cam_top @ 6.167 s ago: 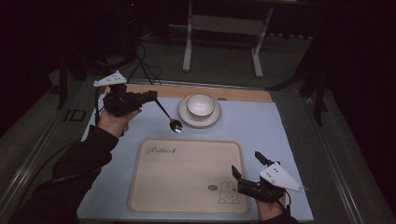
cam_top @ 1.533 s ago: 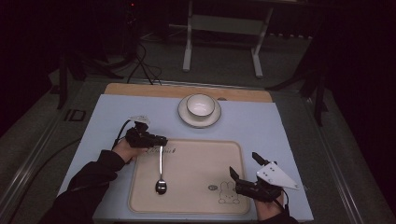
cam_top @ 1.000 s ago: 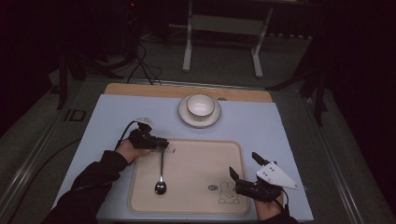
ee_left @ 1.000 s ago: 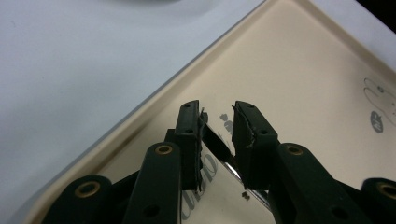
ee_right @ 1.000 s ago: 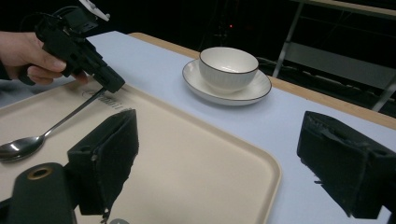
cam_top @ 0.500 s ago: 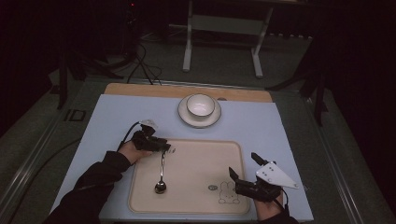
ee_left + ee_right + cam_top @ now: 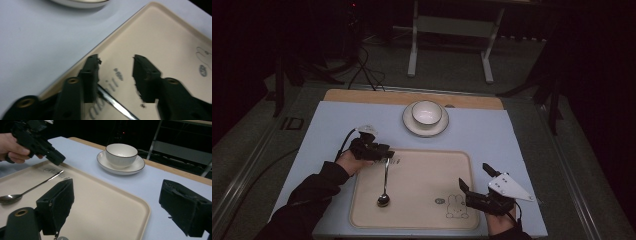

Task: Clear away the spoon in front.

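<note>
Tray (image 7: 427, 200): beige, lower centre of the high view, on the pale blue table cover (image 7: 337, 125). Holds one spoon (image 7: 384, 185) in its left half, bowl end toward the bottom edge, handle running up toward the tray's top-left rim. Rabbit print (image 7: 454, 207) at lower right of the tray, nothing on it. Upper centre: white bowl (image 7: 427, 112) sits on a saucer (image 7: 409, 125), off the tray; inside looks bare.

Versus 6.2 s ago: spoon was off the tray, hanging from the left gripper up near the saucer at upper left; now it lies flat on the tray. Left gripper has come down to the tray's top-left corner. Over the last 1.5 s the spoon hasn't shifted; the left hand has only crept slightly. Right gripper is about where it was all along.

Left gripper (image 7: 382, 151): jaws apart with a clear gap, released. In the left gripper view (image 7: 116, 65) the spoon handle (image 7: 117, 106) runs under the left jaw toward the bottom of frame; can't tell if the jaw still touches it, not clamped.

Right gripper (image 7: 464, 192): lower right, over the tray's bottom-right corner, jaws wide apart, holding nothing. Its own view (image 7: 120, 207) looks across the tray to the bowl (image 7: 121, 153), spoon (image 7: 12, 197) at left.
</note>
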The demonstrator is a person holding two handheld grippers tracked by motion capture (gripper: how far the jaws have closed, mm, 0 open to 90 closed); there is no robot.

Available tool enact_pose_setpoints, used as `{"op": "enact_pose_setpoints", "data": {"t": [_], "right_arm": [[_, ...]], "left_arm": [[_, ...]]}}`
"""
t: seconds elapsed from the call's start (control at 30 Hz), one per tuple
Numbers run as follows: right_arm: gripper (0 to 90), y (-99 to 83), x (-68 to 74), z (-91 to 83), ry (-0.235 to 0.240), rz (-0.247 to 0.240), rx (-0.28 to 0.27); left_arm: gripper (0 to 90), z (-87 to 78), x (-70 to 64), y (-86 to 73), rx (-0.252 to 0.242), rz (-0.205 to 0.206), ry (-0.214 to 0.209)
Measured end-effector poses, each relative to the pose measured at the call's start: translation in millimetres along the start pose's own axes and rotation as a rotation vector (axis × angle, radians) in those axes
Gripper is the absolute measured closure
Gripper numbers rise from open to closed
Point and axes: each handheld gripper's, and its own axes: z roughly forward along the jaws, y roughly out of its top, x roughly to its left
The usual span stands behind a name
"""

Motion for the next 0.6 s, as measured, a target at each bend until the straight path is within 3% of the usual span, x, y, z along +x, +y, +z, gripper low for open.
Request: {"op": "enact_pose_setpoints", "data": {"t": [0.03,0.2,0.3,0.37,0.5,0.6], "right_arm": [[12.6,-0.2,-0.4,-0.6,-0.001,0.004,-0.002],[12.6,-0.4,-0.4,-2.0,-0.005,-0.001,-0.003],[12.6,-0.2,0.7,-2.3,-0.006,-0.006,-0.002],[12.6,-0.2,0.6,-2.1,-0.008,-0.008,-0.002],[12.6,-0.4,0.2,-1.7,-0.007,-0.006,0.000],[12.6,-0.2,0.5,-2.4,-0.007,-0.011,0.001]], "left_arm": [[54.8,-3.1,-3.4,0.7,-0.006,0.008,-0.013],[45.4,-13.6,-14.4,2.7,-0.050,0.029,0.009],[31.9,-17.3,-17.6,4.6,-0.070,0.002,-0.015],[17.3,-19.0,-20.5,5.8,-0.068,0.027,-0.053],[13.4,-21.4,-25.4,7.5,-0.087,0.022,-0.050],[0.5,-19.6,-30.3,7.9,-0.073,0.043,-0.033]]}}
